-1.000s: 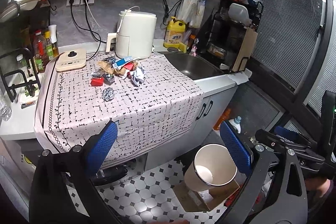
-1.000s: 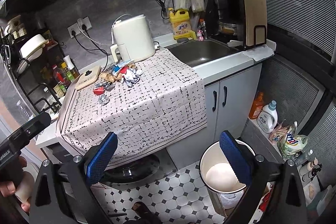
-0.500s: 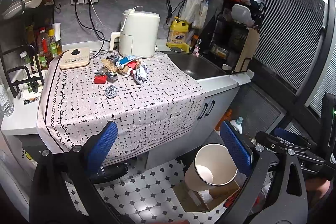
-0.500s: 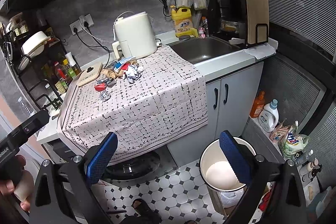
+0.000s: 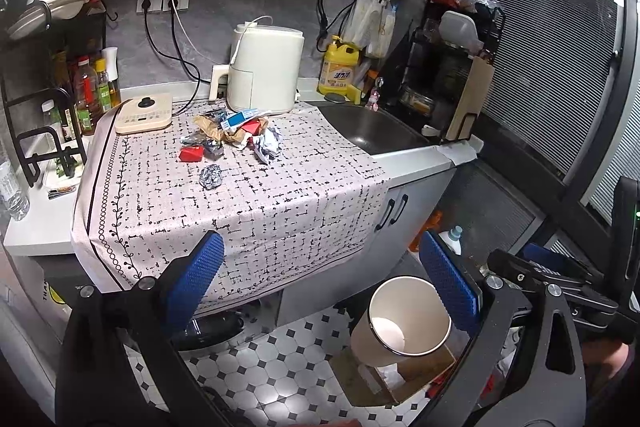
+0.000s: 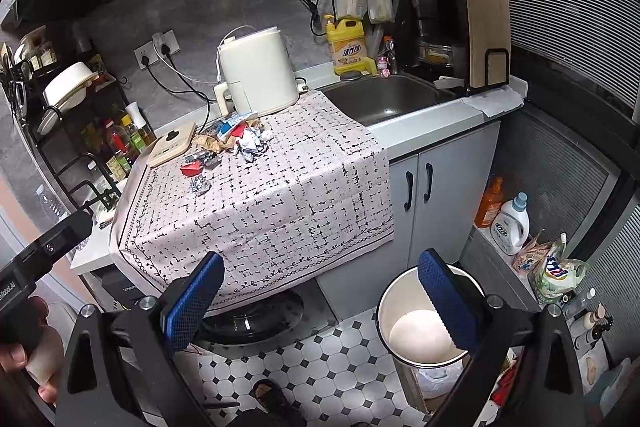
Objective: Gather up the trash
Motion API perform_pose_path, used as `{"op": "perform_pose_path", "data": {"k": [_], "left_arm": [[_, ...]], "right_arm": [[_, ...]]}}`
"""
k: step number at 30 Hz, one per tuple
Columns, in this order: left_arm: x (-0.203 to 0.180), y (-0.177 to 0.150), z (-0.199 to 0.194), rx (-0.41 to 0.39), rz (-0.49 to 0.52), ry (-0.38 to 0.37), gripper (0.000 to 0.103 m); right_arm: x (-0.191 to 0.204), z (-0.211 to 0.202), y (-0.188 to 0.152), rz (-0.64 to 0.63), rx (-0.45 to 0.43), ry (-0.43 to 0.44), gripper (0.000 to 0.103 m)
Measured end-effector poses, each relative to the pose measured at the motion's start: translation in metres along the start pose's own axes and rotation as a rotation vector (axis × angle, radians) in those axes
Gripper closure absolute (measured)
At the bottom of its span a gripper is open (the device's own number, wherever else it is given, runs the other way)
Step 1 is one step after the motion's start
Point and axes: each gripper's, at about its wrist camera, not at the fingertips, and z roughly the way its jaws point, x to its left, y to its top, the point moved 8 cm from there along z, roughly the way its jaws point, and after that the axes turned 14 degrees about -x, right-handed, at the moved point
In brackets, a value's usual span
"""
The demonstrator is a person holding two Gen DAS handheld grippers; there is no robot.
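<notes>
A pile of trash lies at the back of the patterned cloth [image 5: 256, 211]: crumpled brown and white paper [image 5: 267, 143], a red packet [image 5: 190, 154] and a foil ball [image 5: 211, 175]. The same pile [image 6: 230, 141] and foil ball [image 6: 199, 183] show in the right wrist view. A white bin [image 5: 402, 321] stands on the floor at the right, also seen from the right wrist [image 6: 420, 327]. My left gripper [image 5: 320, 283] and right gripper [image 6: 320, 299] are both open and empty, held in front of the counter, well short of the trash.
A white appliance [image 5: 266, 69] and a beige scale [image 5: 144, 113] stand behind the trash. A sink [image 5: 376, 129] is to the right, a bottle rack [image 5: 80, 95] to the left. Detergent bottles [image 6: 508, 223] stand on the floor by the cabinet.
Both grippers have drifted slightly back and up, so the counter sits a little lower and farther in view. Both stay open; the trash has not moved.
</notes>
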Motion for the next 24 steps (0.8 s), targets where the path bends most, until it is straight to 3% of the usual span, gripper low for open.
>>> {"op": "perform_pose_path", "data": {"k": [15,24], "left_arm": [[-0.006,0.001,-0.002,0.005,-0.004,-0.006,0.006],[0.008,0.002,0.012,0.029,-0.021,0.007,0.006]], "right_arm": [[-0.007,-0.008,0.005,0.006,-0.001,0.001,0.008],[0.000,0.008,0.008,-0.003,0.009,0.002,0.008]]}}
